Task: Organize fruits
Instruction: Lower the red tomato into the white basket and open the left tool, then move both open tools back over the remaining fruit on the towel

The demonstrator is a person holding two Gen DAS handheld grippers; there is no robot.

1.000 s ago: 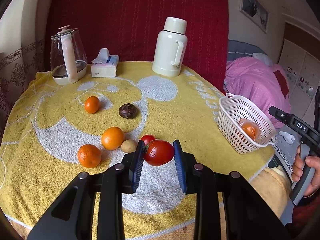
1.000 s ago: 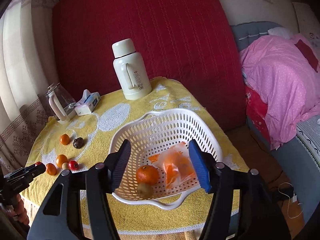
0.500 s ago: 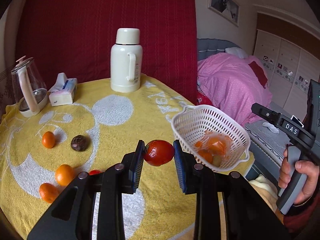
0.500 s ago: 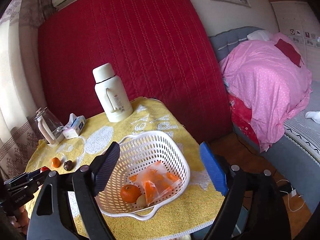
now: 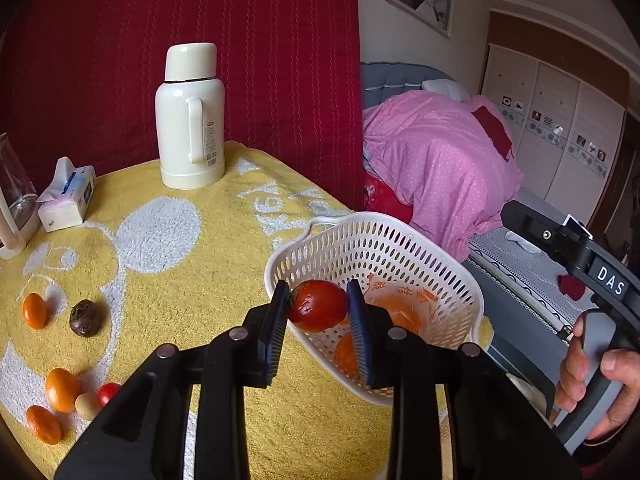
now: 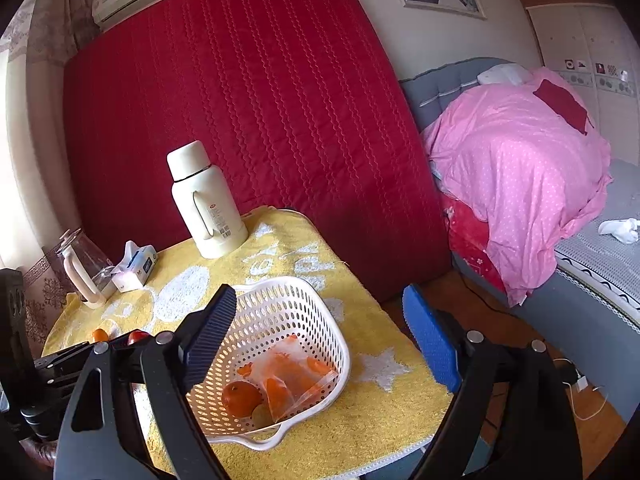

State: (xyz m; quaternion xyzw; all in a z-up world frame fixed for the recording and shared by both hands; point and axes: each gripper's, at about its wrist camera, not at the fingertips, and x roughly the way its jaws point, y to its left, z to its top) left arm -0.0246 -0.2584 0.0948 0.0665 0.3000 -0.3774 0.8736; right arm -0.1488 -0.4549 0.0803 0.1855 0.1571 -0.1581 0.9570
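Observation:
My left gripper point(image 5: 318, 314) is shut on a red tomato point(image 5: 318, 310) and holds it over the near-left rim of the white plastic basket point(image 5: 384, 240). The basket holds an orange point(image 6: 240, 398), a small brownish fruit point(image 6: 262, 416) and a clear bag of orange pieces point(image 6: 292, 376). On the yellow cloth at the left lie several oranges point(image 5: 60, 388), a dark round fruit point(image 5: 84, 317), a small pale fruit point(image 5: 88, 405) and a small tomato point(image 5: 107, 392). My right gripper point(image 6: 320, 340) is open wide and empty, raised above the basket point(image 6: 320, 320).
A cream thermos point(image 5: 190, 120) stands at the back of the table. A tissue box point(image 5: 66, 200) and a glass kettle point(image 6: 82, 272) stand at the back left. A red mattress leans behind the table. A bed with a pink duvet point(image 6: 520, 160) is to the right.
My left gripper has carried the tomato to the right, from above the loose fruit to over the basket's rim. My right gripper has opened wider and drawn back and up from the basket.

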